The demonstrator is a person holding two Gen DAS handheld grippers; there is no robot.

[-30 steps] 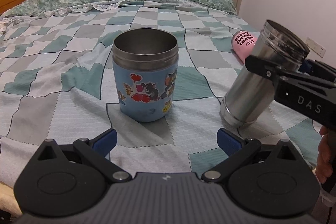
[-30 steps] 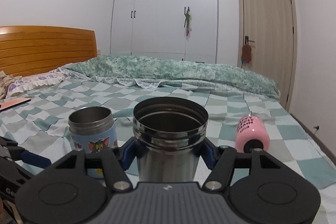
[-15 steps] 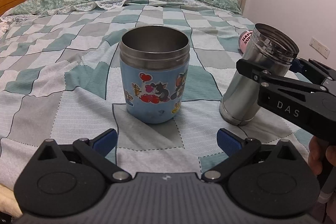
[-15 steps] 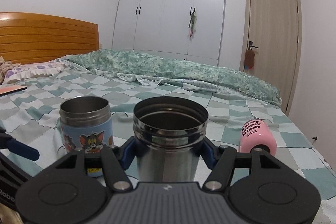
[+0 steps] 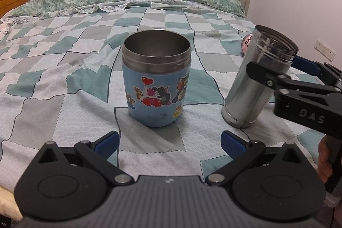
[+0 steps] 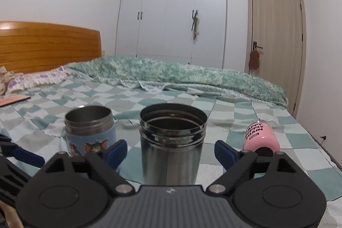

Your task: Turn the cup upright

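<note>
Right gripper (image 6: 171, 151): fingers spread either side of steel cup (image 6: 172, 144), not touching.
Cup base on bedspread (image 5: 64, 69); long axis near vertical, mouth up.

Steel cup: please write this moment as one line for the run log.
steel cup: mouth up, base on bed | right gripper: open around it | left gripper: open, empty | pink bottle: lying

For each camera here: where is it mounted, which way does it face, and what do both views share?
Left wrist: on the left tongs, facing the blue cartoon cup; right tongs and a hand show.
Right wrist: on the right tongs, open around the steel cup, facing the wardrobe.
Shared: both cups, pink bottle, checkered bedspread.
</note>
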